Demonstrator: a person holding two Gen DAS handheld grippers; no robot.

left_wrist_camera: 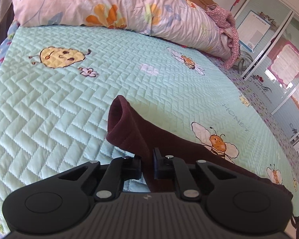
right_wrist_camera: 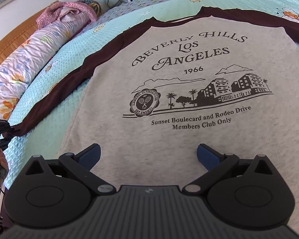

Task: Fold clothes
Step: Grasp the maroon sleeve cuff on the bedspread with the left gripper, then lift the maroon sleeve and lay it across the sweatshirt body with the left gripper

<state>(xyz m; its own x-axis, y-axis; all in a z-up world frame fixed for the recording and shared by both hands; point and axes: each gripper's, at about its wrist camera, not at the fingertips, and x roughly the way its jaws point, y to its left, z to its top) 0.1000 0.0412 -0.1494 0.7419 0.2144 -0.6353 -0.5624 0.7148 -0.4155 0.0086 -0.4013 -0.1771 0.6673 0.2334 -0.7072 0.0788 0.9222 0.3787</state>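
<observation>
Quilted mint bedspread [right_wrist_camera: 55,63] covered the bed, printed with bees, and a rolled floral duvet [left_wrist_camera: 113,6] lay along the headboard side, out of the working area. On the spread the grey sweatshirt [right_wrist_camera: 169,103] lay flat with its printed side up, body smoothed so the folds would likely come out square. Its maroon sleeve [left_wrist_camera: 129,127] stretched out to the side, and the cuff end stood lifted off the quilt because the left hand-held gripper [left_wrist_camera: 148,159] had it pinched tight between narrow jaws, probably ready to carry it across the body. The right hand-held gripper [right_wrist_camera: 148,155] hovered over the lower hem area with jaws spread wide and nothing between them, seemingly waiting to pin or smooth the cloth.
</observation>
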